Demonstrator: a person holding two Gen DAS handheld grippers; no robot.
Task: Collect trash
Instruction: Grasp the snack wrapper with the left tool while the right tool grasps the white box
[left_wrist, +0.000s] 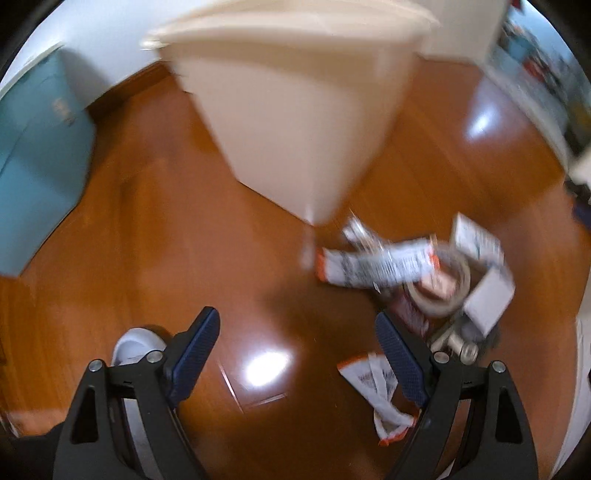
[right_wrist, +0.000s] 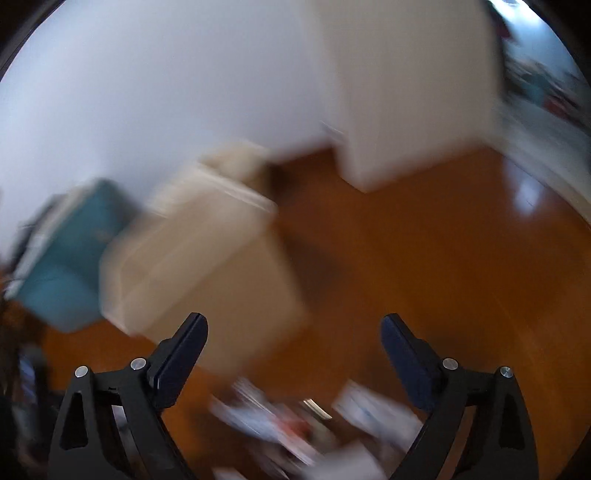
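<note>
A cream trash bin (left_wrist: 295, 110) stands on the brown wooden floor ahead of my left gripper (left_wrist: 295, 354), which is open and empty above bare floor. To its right lies a pile of trash: a long white wrapper with orange ends (left_wrist: 376, 264), a tape roll (left_wrist: 443, 291) and a white box (left_wrist: 487, 295). A crumpled wrapper (left_wrist: 376, 391) lies right beside the gripper's right finger. In the blurred right wrist view my right gripper (right_wrist: 295, 350) is open with nothing between its fingers; the bin (right_wrist: 207, 266) is ahead to the left and the blurred trash pile (right_wrist: 295, 424) lies below.
A teal box (left_wrist: 40, 166) stands against the white wall at the left, also seen as the teal box (right_wrist: 70, 258). A white rounded object (left_wrist: 133, 347) sits behind the left finger. A white cabinet corner (right_wrist: 406, 110) juts onto the floor. Cluttered shelves (left_wrist: 543, 74) line the right.
</note>
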